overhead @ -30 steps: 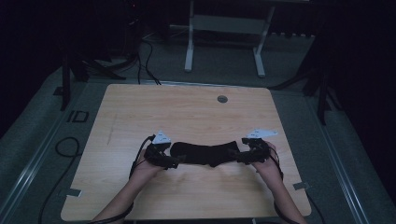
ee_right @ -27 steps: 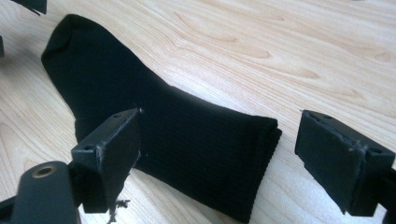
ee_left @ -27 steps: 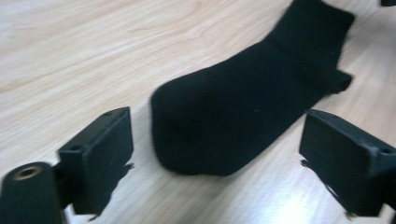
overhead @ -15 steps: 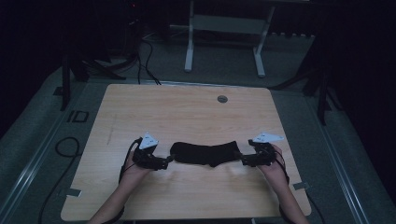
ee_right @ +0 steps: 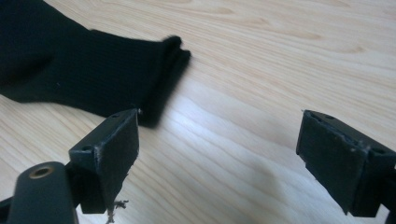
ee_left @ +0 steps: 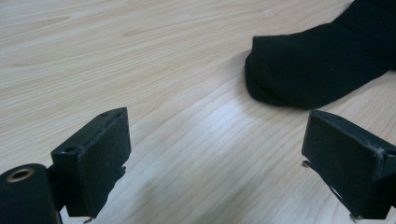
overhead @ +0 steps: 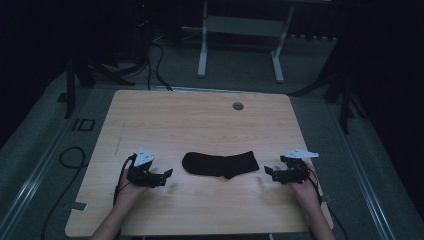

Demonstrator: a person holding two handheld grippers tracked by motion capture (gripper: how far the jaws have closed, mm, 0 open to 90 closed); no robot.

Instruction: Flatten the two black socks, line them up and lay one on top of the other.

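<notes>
- Left gripper (overhead: 165,175) sits on the near-left part of the table (overhead: 200,120), jaws spread wide with nothing between them. In the left gripper view there's just bare wood between the two black pads (ee_left: 95,158).
- Just to its right is the black sock (overhead: 221,164), lying flat in the middle of the table's near half, rounded toe end toward the left gripper, open cuff end toward the right one. Neither gripper touches it; each is a short gap off its end.
- In the left gripper view the toe (ee_left: 299,70) is ahead and off to the right of the jaws, so that hand isn't lined up on it.
- The sock looks smooth and straight to me, maybe already doubled over, since the cuff (ee_right: 170,70) shows stacked layers in the right gripper view.
- Right gripper (overhead: 270,173) is on the near-right side, also wide open and holding nothing, cuff edge just ahead of its left pad (ee_right: 112,154).
- My read: if the next move is grabbing the ends to fold or shift it, come in low and square to each end, get one pad under the fabric, and catch all the cuff layers together. Pinch only the top one and it'll peel apart. Close both sides evenly so the sock doesn't skew.
</notes>
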